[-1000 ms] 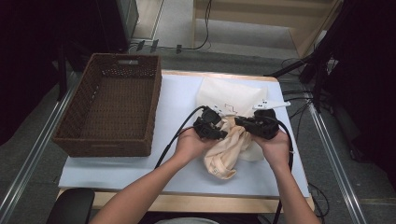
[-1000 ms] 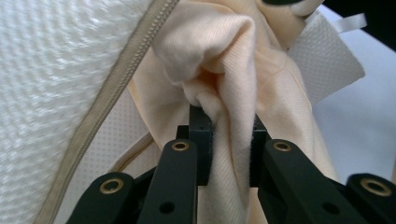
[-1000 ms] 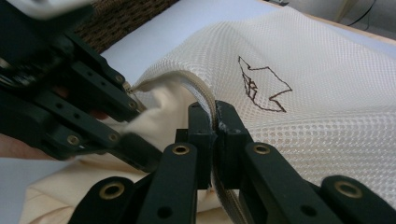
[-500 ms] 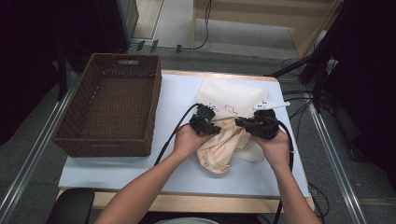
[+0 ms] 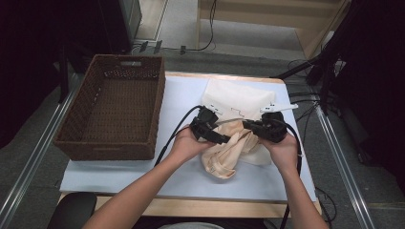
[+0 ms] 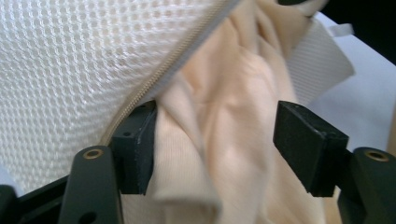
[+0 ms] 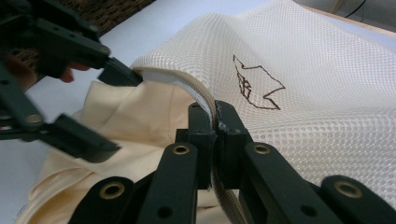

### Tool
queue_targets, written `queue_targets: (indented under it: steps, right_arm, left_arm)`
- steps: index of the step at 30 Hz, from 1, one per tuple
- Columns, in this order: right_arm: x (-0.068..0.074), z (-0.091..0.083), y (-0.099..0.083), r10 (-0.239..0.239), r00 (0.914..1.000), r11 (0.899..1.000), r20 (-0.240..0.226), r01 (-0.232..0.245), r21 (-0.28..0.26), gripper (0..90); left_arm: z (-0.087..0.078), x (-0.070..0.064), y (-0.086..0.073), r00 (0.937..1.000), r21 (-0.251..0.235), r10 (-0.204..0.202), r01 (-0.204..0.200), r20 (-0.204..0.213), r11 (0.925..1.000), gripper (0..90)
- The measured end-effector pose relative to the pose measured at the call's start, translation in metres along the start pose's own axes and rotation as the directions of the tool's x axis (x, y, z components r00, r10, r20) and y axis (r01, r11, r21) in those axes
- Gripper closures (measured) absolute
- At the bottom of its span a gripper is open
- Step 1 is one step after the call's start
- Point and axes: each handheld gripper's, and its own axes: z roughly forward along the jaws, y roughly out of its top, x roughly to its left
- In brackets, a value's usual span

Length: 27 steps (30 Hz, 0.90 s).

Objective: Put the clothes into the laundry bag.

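Observation:
A white mesh bag [image 5: 236, 98] with a zip lies on the table's pale mat, and a cream cloth [image 5: 227, 155] bunches at its mouth. My right gripper [image 7: 215, 123] is shut on the bag's zippered rim [image 7: 205, 100] and holds it up; from above it [image 5: 249, 127] sits at the cloth's right side. My left gripper [image 6: 219, 147] stands open with the cream cloth [image 6: 224, 121] between its jaws, and one jaw rests against the zip edge of the mesh [image 6: 84, 70]. The right gripper view shows the left gripper [image 7: 109, 109] open over the cloth [image 7: 135, 116].
A deep brown wicker basket [image 5: 160, 109] stands at the table's left, with nothing inside it. The pale blue mat [image 5: 181, 95] covers the tabletop. Cables trail from both grippers toward the front edge. Metal rails run along both sides of the table.
The left gripper has shifted slightly at the bag's mouth, and the cloth bunch has moved a little with it. The right gripper and the bag have stayed in place.

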Motion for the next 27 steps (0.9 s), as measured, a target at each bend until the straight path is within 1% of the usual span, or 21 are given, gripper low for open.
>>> queue_targets:
  steps: [2, 3, 6, 7, 8, 11, 12, 14, 15, 17, 18, 19, 20, 21, 22, 23, 25, 26, 27]
  right_arm:
    - [0.000, 0.000, 0.000, -0.001, 1.0000, 1.000, 0.000, 0.001, 0.000, 88.0]
    - [-0.001, 0.000, 0.000, -0.001, 1.0000, 1.000, -0.001, 0.001, 0.001, 88.0]
    - [-0.001, 0.000, 0.000, 0.001, 1.0000, 1.000, 0.000, -0.001, 0.001, 88.0]
    - [-0.001, 0.000, -0.001, 0.001, 1.0000, 1.000, 0.001, -0.001, 0.001, 88.0]
    - [-0.001, 0.000, -0.001, 0.002, 1.0000, 1.000, 0.001, -0.002, 0.002, 88.0]
    - [-0.001, 0.000, -0.001, 0.003, 1.0000, 1.000, 0.000, -0.003, 0.002, 88.0]
    - [-0.001, 0.000, 0.000, 0.003, 1.0000, 1.000, 0.001, -0.003, 0.002, 88.0]
    - [-0.001, 0.000, 0.000, 0.003, 1.0000, 1.000, 0.003, -0.003, 0.002, 87.9]
    - [0.000, 0.000, 0.000, 0.002, 1.0000, 1.000, 0.004, -0.002, 0.004, 88.0]
    - [0.000, 0.000, 0.000, 0.000, 1.0000, 1.000, 0.003, 0.000, 0.002, 87.9]
    - [0.000, 0.000, 0.000, 0.000, 1.0000, 1.000, 0.002, 0.000, 0.002, 88.0]
    - [0.000, 0.000, 0.000, 0.000, 1.0000, 1.000, 0.002, 0.000, 0.001, 87.9]
    - [-0.001, 0.000, 0.000, 0.001, 1.0000, 1.000, 0.000, -0.001, 0.002, 87.9]
    - [-0.001, 0.000, -0.001, 0.003, 1.0000, 1.000, -0.002, -0.003, 0.001, 88.0]
    - [-0.001, 0.000, -0.001, 0.004, 1.0000, 1.000, -0.003, -0.004, 0.002, 87.9]
    - [-0.002, 0.000, -0.001, 0.005, 1.0000, 1.000, -0.005, -0.005, 0.001, 87.9]
    - [-0.002, 0.000, -0.001, 0.004, 1.0000, 1.000, -0.005, -0.004, 0.002, 88.0]
    - [-0.002, 0.000, -0.001, 0.007, 1.0000, 1.000, -0.005, -0.007, 0.003, 88.0]
    - [-0.002, 0.000, -0.001, 0.007, 1.0000, 1.000, -0.005, -0.007, 0.004, 88.0]
  left_arm:
    - [-0.007, -0.004, -0.004, 0.9999, -0.003, 0.007, -0.007, -0.007, 1.0000, 30.4]
    - [-0.009, -0.005, -0.006, 0.9999, -0.017, 0.004, -0.005, -0.010, 0.9998, 29.2]
    - [-0.019, -0.012, -0.009, 0.9997, -0.018, 0.025, -0.025, 0.005, 0.9995, 29.1]
    - [-0.022, -0.016, -0.010, 0.9995, -0.017, 0.029, -0.029, 0.010, 0.9994, 29.2]
    - [-0.024, -0.020, -0.011, 0.9992, -0.028, 0.033, -0.033, 0.020, 0.9991, 29.2]
    - [-0.023, -0.030, -0.014, 0.9982, -0.030, 0.049, -0.048, 0.033, 0.9984, 29.1]
    - [-0.021, -0.032, -0.015, 0.9983, -0.027, 0.044, -0.043, 0.039, 0.9987, 28.8]
    - [-0.012, -0.035, -0.017, 0.9977, 0.000, 0.040, -0.040, 0.055, 0.9992, 27.2]
    - [-0.006, -0.036, -0.017, 0.9980, 0.008, 0.036, -0.036, 0.052, 0.9993, 24.1]
    - [0.004, -0.037, -0.018, 0.9987, 0.005, 0.035, -0.035, 0.036, 0.9994, 18.9]
    - [0.009, -0.037, -0.018, 0.9985, 0.004, 0.038, -0.038, 0.038, 0.9993, 18.3]
    - [0.015, -0.038, -0.018, 0.9990, -0.001, 0.040, -0.040, 0.022, 0.9992, 16.8]
    - [0.023, -0.038, -0.017, 0.9987, 0.000, 0.051, -0.051, 0.003, 0.9987, 16.0]
    - [0.029, -0.037, -0.016, 0.9988, 0.006, 0.048, -0.048, -0.005, 0.9988, 16.3]
    - [0.034, -0.036, -0.016, 0.9990, 0.003, 0.044, -0.044, -0.008, 0.9990, 16.0]
    - [0.039, -0.035, -0.016, 0.9989, 0.005, 0.047, -0.047, -0.004, 0.9989, 17.0]
    - [0.050, -0.034, -0.015, 0.9989, 0.013, 0.041, -0.041, -0.023, 0.9991, 17.2]
    - [0.055, -0.033, -0.016, 0.9989, 0.019, 0.039, -0.039, -0.025, 0.9991, 18.2]
    - [0.060, -0.032, -0.016, 0.9984, 0.022, 0.038, -0.037, -0.041, 0.9991, 18.4]
